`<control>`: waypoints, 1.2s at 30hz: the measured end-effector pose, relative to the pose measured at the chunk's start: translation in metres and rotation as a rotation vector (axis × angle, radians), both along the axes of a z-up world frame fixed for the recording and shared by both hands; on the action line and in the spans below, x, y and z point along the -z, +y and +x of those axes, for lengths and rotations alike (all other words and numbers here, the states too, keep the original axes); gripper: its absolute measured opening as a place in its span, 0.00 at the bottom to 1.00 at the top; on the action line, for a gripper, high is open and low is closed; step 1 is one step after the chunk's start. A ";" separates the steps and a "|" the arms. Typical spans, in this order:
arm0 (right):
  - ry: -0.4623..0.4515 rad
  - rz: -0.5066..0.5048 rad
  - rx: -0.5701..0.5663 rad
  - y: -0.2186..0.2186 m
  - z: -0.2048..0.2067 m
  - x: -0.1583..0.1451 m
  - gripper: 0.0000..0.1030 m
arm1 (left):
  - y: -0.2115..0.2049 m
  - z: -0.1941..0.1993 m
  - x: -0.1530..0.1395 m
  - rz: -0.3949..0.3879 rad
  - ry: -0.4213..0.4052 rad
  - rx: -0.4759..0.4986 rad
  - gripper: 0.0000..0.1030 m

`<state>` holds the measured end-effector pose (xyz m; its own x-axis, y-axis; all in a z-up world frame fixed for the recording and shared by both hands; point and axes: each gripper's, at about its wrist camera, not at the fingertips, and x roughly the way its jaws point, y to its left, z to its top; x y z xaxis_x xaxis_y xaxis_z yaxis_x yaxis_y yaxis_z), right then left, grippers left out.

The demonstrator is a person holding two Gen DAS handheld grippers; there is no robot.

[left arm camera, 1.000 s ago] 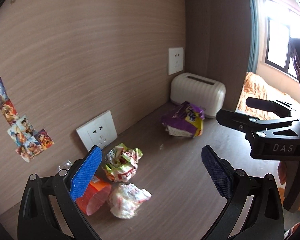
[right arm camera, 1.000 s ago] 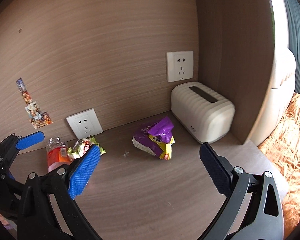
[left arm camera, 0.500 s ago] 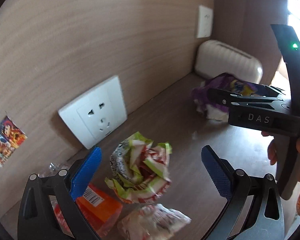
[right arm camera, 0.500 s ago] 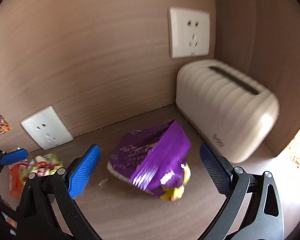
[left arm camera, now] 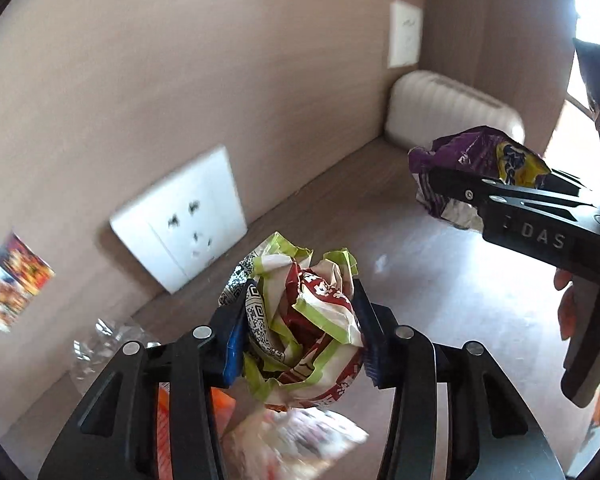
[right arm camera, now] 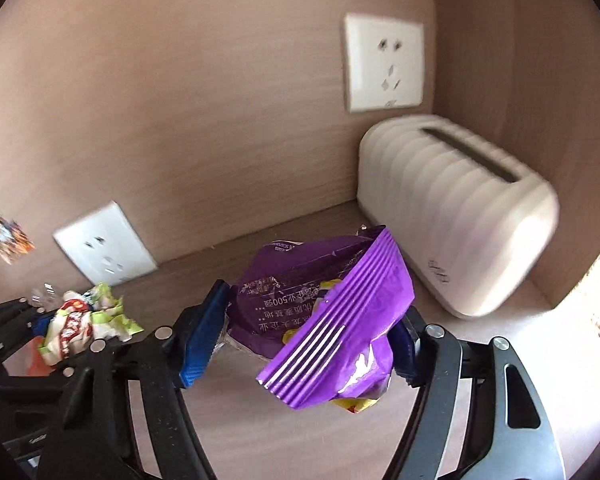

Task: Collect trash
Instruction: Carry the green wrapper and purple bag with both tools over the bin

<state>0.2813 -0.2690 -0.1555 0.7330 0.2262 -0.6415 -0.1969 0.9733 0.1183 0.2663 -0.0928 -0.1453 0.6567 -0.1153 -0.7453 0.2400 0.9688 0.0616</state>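
On the wood bench (right arm camera: 300,432), the left gripper (left arm camera: 300,340) jaws are closing on a light crumpled wrapper (left arm camera: 300,328) at centre frame; the right gripper (right arm camera: 308,340) jaws are closing across a soft, slippery purple bag (right arm camera: 324,308).

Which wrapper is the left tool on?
The crumpled green, white and red paper wrapper, between the closing left tool's pads. The white crumpled wrapper lies below; the purple foil bag sits in the right tool.

Two wall sockets (right arm camera: 383,62), one tissue box (right arm camera: 456,216), one purple bag (right arm camera: 324,312), two crumpled wrappers (left arm camera: 300,328).
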 end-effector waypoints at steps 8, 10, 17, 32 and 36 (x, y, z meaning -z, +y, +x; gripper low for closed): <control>-0.121 0.017 0.072 -0.056 -0.082 -0.058 0.70 | -0.055 -0.059 -0.044 -0.004 -0.082 0.147 0.44; -0.142 0.004 0.110 -0.073 -0.104 -0.069 0.70 | -0.070 -0.071 -0.049 -0.018 -0.091 0.188 0.44; -0.138 -0.041 0.271 -0.145 -0.187 -0.078 0.70 | -0.158 -0.121 -0.055 -0.063 -0.099 0.388 0.44; -0.006 -0.042 0.560 -0.235 -0.334 -0.046 0.70 | -0.289 -0.247 -0.008 -0.061 -0.007 0.718 0.44; 0.040 -0.016 0.600 -0.253 -0.355 -0.022 0.70 | -0.318 -0.275 0.023 -0.037 0.040 0.780 0.44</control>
